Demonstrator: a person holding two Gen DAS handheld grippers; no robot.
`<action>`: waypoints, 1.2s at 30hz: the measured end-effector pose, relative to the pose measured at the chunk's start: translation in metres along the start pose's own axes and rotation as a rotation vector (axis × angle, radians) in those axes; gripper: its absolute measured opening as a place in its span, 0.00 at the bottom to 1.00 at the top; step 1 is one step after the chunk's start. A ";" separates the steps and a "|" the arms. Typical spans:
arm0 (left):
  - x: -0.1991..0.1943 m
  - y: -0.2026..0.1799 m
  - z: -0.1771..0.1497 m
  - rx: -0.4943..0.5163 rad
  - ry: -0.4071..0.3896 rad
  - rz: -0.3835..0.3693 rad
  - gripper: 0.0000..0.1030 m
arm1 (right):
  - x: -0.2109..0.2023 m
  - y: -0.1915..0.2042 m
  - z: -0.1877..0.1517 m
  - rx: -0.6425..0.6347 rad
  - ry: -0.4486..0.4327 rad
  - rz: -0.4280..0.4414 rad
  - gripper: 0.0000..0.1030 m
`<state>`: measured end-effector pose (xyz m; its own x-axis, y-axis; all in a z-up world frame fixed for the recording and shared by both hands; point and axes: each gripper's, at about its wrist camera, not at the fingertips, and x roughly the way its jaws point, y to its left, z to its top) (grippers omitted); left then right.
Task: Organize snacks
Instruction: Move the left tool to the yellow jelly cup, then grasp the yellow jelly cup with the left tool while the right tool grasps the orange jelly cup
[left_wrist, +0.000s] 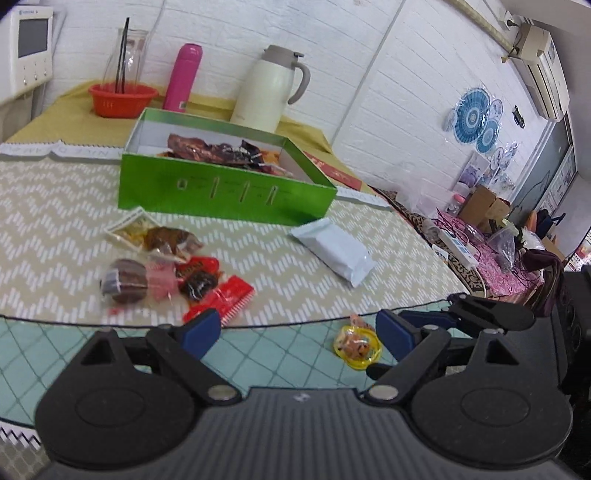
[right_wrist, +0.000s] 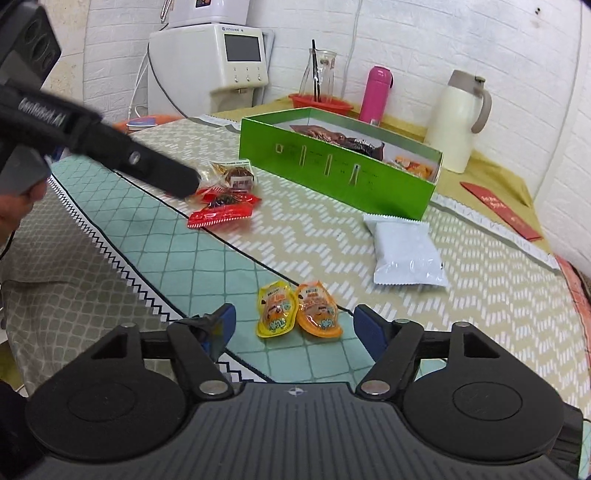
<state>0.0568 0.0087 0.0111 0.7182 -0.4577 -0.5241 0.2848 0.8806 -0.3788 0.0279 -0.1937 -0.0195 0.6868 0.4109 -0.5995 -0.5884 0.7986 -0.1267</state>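
My right fingers (right_wrist: 291, 325) are spread wide and empty, with the yellow and orange jelly packs (right_wrist: 298, 310) lying side by side just ahead between them. My left fingers (left_wrist: 295, 332), also released, hover near the snack pile (left_wrist: 166, 269); the green box (right_wrist: 340, 162) waits beyond.

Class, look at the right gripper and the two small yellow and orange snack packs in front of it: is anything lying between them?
Nothing visible. The right gripper has its jaws open, and the yellow snack pack and orange snack pack lie side by side on the tablecloth just ahead.
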 end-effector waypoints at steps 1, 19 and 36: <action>0.001 -0.001 -0.003 0.002 0.004 -0.002 0.85 | 0.000 0.000 -0.001 -0.003 0.006 0.002 0.89; 0.037 -0.031 -0.022 0.033 0.073 -0.044 0.57 | 0.026 -0.007 -0.007 0.036 -0.012 0.039 0.59; 0.066 -0.027 -0.018 0.107 0.106 0.041 0.15 | 0.017 -0.033 -0.017 0.101 -0.017 0.053 0.60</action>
<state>0.0852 -0.0469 -0.0265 0.6612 -0.4267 -0.6170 0.3271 0.9042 -0.2747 0.0517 -0.2206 -0.0385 0.6638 0.4604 -0.5894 -0.5783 0.8157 -0.0141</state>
